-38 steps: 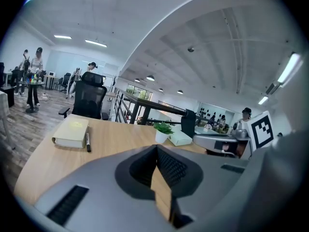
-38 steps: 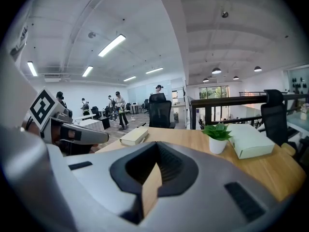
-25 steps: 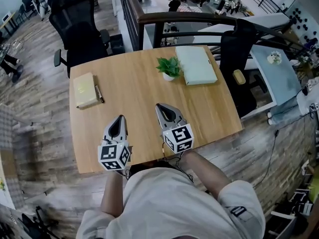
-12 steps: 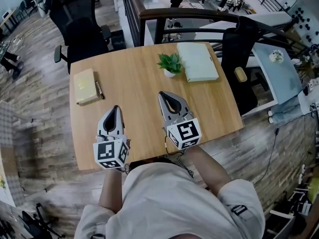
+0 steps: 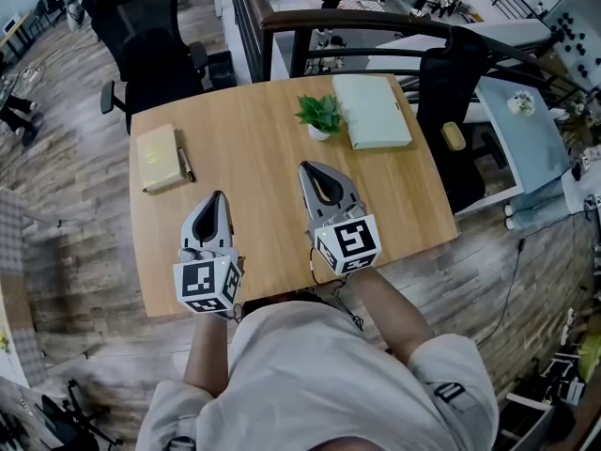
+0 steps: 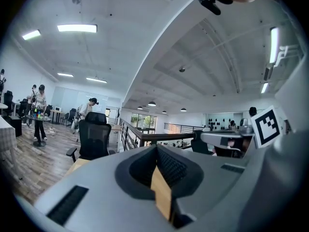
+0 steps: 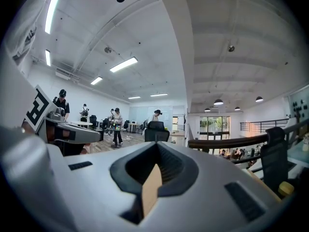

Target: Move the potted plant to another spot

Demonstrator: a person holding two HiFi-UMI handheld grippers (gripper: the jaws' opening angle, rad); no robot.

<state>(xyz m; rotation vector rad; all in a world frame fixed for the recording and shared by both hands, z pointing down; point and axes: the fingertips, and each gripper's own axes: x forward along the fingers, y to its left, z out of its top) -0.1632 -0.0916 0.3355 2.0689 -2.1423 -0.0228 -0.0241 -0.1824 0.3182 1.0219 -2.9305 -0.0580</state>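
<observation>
Left gripper and right gripper: both closed on nothing, and nearer my head camera than a second ago.
I hold them side by side above the near half of the table, each pair of jaws pressed together and pointing out across the room. The potted plant has not moved. It stands upright near the far edge, just beside the pale green book and well apart from both grippers.
</observation>
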